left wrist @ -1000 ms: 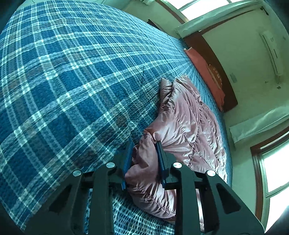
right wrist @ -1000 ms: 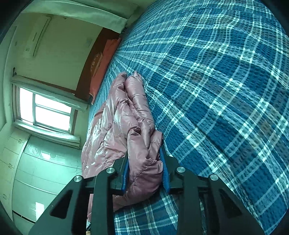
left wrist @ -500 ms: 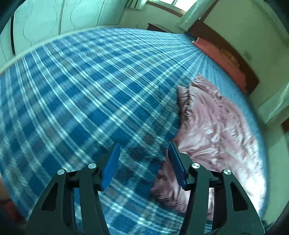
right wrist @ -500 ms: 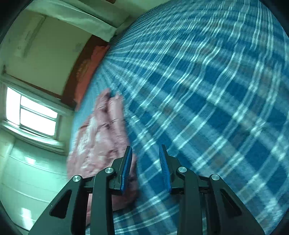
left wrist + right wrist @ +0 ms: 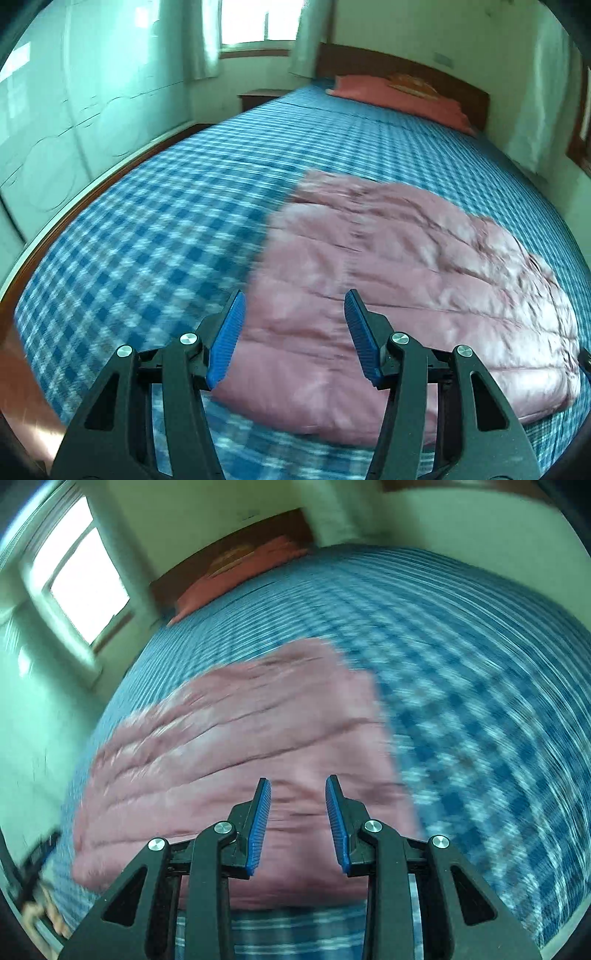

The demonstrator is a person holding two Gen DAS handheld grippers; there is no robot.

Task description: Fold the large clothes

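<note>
1. On my left wrist view, far left I see pale wardrobe doors (image 5: 55,122) and a window with curtains (image 5: 255,26) on the back wall; everything is motion-blurred.
2. The bed (image 5: 155,229) with its blue plaid cover fills most of the view. A wooden frame edge runs along its left side, and a small nightstand (image 5: 258,96) stands beside the far corner.
3. The left gripper (image 5: 293,301) hangs above the bed, tilted down. Its blue-padded fingers (image 5: 226,338) stand well apart with nothing between them, clamped on nothing.
4. The pink quilted jacket (image 5: 424,266) lies folded and flat on the bed cover, right of centre and toward the near edge. It shows below and beyond the left gripper, not touched by it.
5. A reddish pillow (image 5: 399,98) lies at the head of the bed against the dark wooden headboard (image 5: 373,64).
6. On my right wrist view, a bright window (image 5: 85,587) is at upper left. At the bottom left edge something dark and a bit of a hand show, too blurred to tell.
7. The jacket (image 5: 236,731) sits left of centre here, with bare plaid cover to its right.
8. The right gripper (image 5: 297,784) is above the jacket's near edge. Its fingers (image 5: 258,827) are a narrower gap apart, empty, gripping nothing.
</note>
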